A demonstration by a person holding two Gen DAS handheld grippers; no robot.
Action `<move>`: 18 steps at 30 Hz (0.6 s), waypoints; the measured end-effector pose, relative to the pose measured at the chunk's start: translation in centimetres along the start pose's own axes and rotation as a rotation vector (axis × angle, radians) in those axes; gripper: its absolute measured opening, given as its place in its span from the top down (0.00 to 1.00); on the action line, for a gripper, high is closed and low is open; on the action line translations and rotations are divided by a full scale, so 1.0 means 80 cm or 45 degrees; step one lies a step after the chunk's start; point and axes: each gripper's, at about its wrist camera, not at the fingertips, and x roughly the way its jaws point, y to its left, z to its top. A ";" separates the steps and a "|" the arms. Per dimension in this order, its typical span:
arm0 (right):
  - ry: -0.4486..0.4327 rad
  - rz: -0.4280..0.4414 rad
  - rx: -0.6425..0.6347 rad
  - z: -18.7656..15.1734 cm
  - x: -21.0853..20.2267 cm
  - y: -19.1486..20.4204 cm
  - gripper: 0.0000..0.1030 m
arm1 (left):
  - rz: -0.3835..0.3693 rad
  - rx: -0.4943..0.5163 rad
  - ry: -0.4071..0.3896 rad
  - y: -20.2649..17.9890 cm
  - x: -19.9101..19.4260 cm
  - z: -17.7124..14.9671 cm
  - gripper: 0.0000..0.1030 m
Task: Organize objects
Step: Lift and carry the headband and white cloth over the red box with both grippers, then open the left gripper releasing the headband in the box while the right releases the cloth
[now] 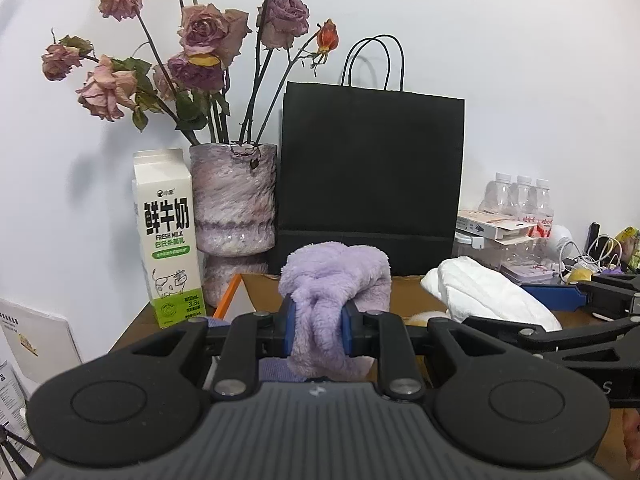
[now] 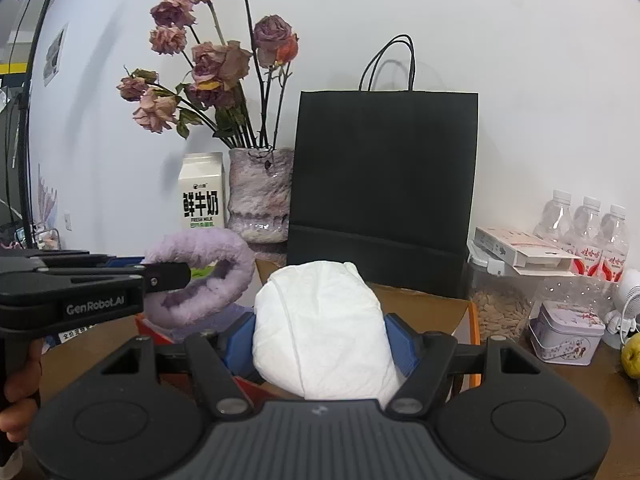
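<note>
My left gripper (image 1: 319, 328) is shut on a fluffy purple headband (image 1: 334, 280) and holds it above an open cardboard box (image 1: 256, 292). The headband also shows in the right wrist view (image 2: 208, 276), with the left gripper (image 2: 168, 276) at the left. My right gripper (image 2: 320, 340) is shut on a white folded cloth bundle (image 2: 320, 328), held over the same box (image 2: 432, 308). The bundle also shows in the left wrist view (image 1: 488, 292), clamped by the right gripper's blue pads (image 1: 556, 296).
Behind the box stand a black paper bag (image 1: 372, 176), a vase of dried roses (image 1: 234, 200) and a milk carton (image 1: 168, 236). At the right are water bottles (image 2: 584, 232), a flat box (image 2: 520, 248), a jar of seeds (image 2: 500, 312) and a small tin (image 2: 568, 332).
</note>
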 end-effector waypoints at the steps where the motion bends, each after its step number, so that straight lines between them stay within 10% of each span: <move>1: 0.001 -0.002 0.001 0.001 0.004 -0.002 0.34 | -0.001 0.001 0.001 0.000 0.004 0.001 0.79; 18: 0.047 -0.030 0.020 0.012 0.069 -0.024 0.34 | 0.019 0.001 0.040 0.001 0.076 0.007 0.78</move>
